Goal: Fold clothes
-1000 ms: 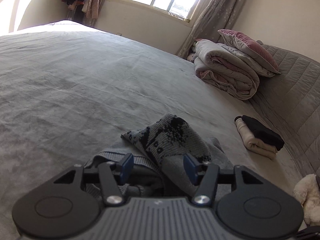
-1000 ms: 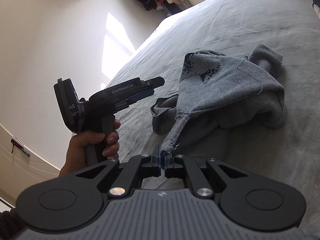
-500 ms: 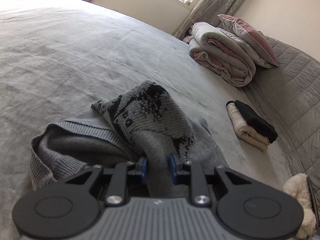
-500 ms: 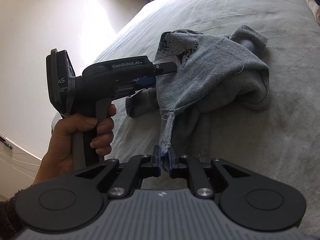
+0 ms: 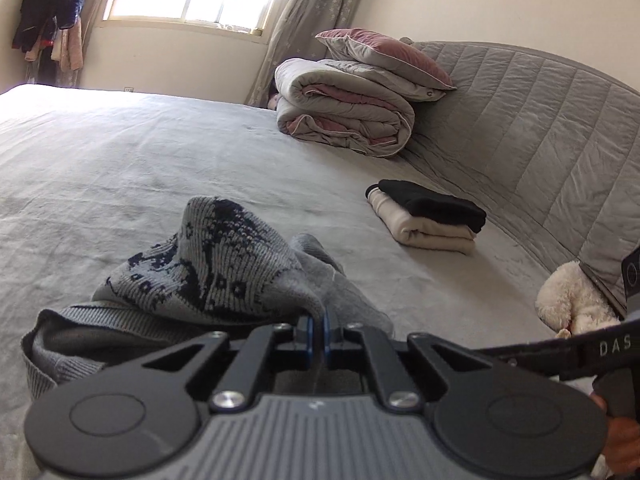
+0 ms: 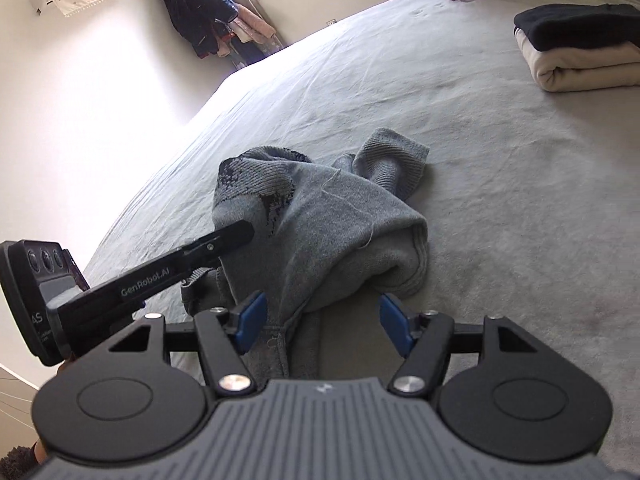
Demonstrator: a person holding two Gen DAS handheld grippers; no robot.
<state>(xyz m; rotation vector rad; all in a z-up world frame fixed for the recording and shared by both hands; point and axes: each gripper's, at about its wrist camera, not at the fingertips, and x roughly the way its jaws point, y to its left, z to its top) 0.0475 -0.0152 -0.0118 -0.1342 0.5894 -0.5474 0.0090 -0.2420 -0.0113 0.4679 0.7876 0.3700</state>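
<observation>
Pinching a fold of the crumpled grey sweater (image 5: 224,276) heaped on the bed (image 5: 120,168), the left gripper (image 5: 316,334) stays clenched, likely to anchor it for spreading, while the right gripper (image 6: 320,322), jaws opening, releases the hem lying loose between its pads.

our left gripper (image 5: 316,334): black arms, blue pads, silver screws, ribbed grey body | our right gripper (image 6: 320,322): same build | side lettering "GenRobot.AI"
</observation>
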